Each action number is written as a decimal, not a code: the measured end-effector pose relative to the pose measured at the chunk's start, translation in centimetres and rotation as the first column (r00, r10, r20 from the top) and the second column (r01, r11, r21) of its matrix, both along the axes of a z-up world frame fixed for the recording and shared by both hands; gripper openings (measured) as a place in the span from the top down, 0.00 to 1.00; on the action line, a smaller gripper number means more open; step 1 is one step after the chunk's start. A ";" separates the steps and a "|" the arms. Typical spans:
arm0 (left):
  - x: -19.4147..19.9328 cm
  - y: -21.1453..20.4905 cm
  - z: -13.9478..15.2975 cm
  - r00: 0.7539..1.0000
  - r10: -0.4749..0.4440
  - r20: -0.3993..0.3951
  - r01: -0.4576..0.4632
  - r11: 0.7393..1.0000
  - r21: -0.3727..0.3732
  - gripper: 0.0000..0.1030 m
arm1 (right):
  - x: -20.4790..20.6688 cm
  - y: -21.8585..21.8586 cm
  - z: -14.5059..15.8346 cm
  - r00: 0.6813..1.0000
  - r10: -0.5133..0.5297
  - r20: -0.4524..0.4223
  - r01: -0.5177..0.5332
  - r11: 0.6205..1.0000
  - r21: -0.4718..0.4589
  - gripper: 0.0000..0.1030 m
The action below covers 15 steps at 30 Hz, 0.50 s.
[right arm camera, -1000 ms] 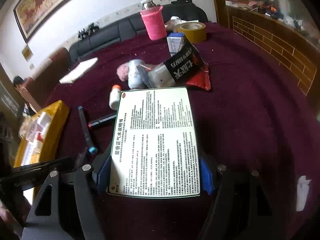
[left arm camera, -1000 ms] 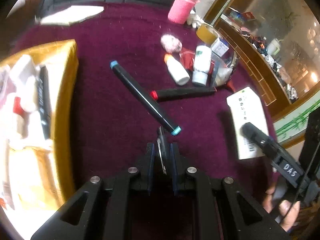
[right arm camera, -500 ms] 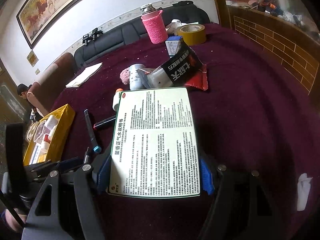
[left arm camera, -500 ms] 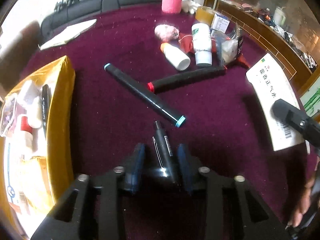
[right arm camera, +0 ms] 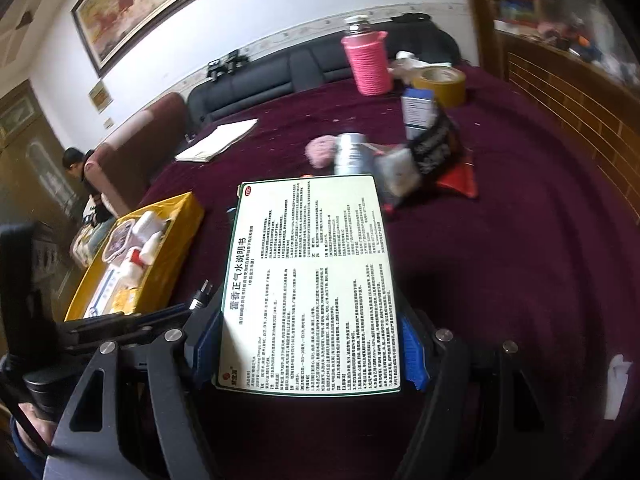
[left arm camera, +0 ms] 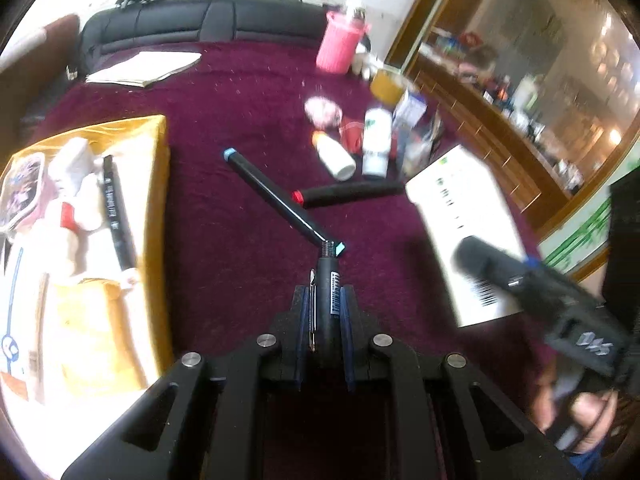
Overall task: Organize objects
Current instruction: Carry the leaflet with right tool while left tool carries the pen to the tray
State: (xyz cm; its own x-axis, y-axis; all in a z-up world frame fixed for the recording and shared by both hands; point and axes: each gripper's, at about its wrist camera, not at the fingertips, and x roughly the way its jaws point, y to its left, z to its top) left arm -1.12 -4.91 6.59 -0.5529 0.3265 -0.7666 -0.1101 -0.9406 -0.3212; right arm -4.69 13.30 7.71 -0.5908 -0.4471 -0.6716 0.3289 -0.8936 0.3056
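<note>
My left gripper (left arm camera: 325, 300) is shut on a black pen (left arm camera: 329, 280) with a clip and barcode label, held above the maroon cloth; its tip points at the cyan end of a long black marker (left arm camera: 276, 196). My right gripper (right arm camera: 308, 344) is shut on a flat white medicine box (right arm camera: 312, 276) printed with black text; the box also shows in the left wrist view (left arm camera: 460, 216). A yellow box (left arm camera: 156, 216) with several items inside lies at the left, and also shows in the right wrist view (right arm camera: 176, 240).
A red-capped black marker (left arm camera: 348, 194), a small white bottle (left arm camera: 334, 154), a white tube (left arm camera: 376, 140), a pink pom (left arm camera: 322, 110), a pink-sleeved flask (right arm camera: 366, 62), a tape roll (right arm camera: 440, 84) and a black-red packet (right arm camera: 436, 148) lie on the cloth. Papers (left arm camera: 144, 68) lie far back.
My left gripper closed on the black pen and lifted it off the cloth. My right gripper rose with the medicine box and swung toward the yellow box.
</note>
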 end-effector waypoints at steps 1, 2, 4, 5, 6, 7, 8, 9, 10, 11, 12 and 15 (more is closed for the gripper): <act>0.3 -0.6 0.4 1.000 0.004 -0.008 -0.004 1.000 0.016 0.88 | 0.1 -0.7 0.2 1.000 0.015 0.002 -0.015 1.000 -0.001 0.31; 0.8 -1.7 1.0 0.999 0.019 -0.025 -0.018 0.999 0.038 0.88 | 0.2 -1.2 0.3 1.000 0.027 0.005 -0.027 1.000 -0.005 0.31; 1.4 -3.5 1.8 0.998 0.039 -0.046 -0.036 0.997 0.061 0.88 | 0.3 -2.5 0.5 0.998 0.059 0.012 -0.059 0.998 -0.016 0.31; 1.7 -4.4 2.1 0.997 0.051 -0.053 -0.047 0.996 0.073 0.88 | 0.3 -3.3 0.7 0.997 0.077 0.012 -0.077 0.997 -0.018 0.31; 2.2 -5.8 2.6 0.995 0.073 -0.063 -0.068 0.994 0.090 0.88 | 0.4 -4.1 0.8 0.995 0.095 0.012 -0.095 0.995 -0.015 0.31; 2.6 -6.9 2.8 0.993 0.091 -0.071 -0.084 0.992 0.096 0.88 | 0.4 -5.1 1.0 0.993 0.117 0.013 -0.116 0.993 -0.014 0.31; 3.1 -8.1 3.1 0.990 0.113 -0.081 -0.105 0.990 0.097 0.88 | 0.4 -5.9 1.2 0.990 0.137 0.017 -0.136 0.990 -0.018 0.31; 3.6 -9.5 3.4 0.985 0.145 -0.091 -0.135 0.986 0.100 0.88 | 0.3 -7.1 1.3 0.986 0.165 0.026 -0.164 0.986 -0.027 0.31; 4.0 -11.0 3.5 0.979 0.178 -0.100 -0.168 0.981 0.100 0.88 | 0.2 -8.0 1.4 0.982 0.186 0.033 -0.185 0.982 -0.031 0.31; 4.2 -12.3 3.6 0.974 0.203 -0.103 -0.193 0.976 0.097 0.88 | 0.1 -9.1 1.5 0.977 0.209 0.039 -0.208 0.978 -0.035 0.31; 4.7 -13.7 3.5 0.966 0.236 -0.106 -0.226 0.970 0.094 0.88 | -0.1 -10.0 1.7 0.973 0.227 0.041 -0.225 0.974 -0.037 0.31; 5.7 -17.9 2.7 0.940 0.328 -0.095 -0.319 0.943 0.094 0.88 | -0.7 -13.2 1.9 0.961 0.274 0.044 -0.273 0.962 -0.029 0.31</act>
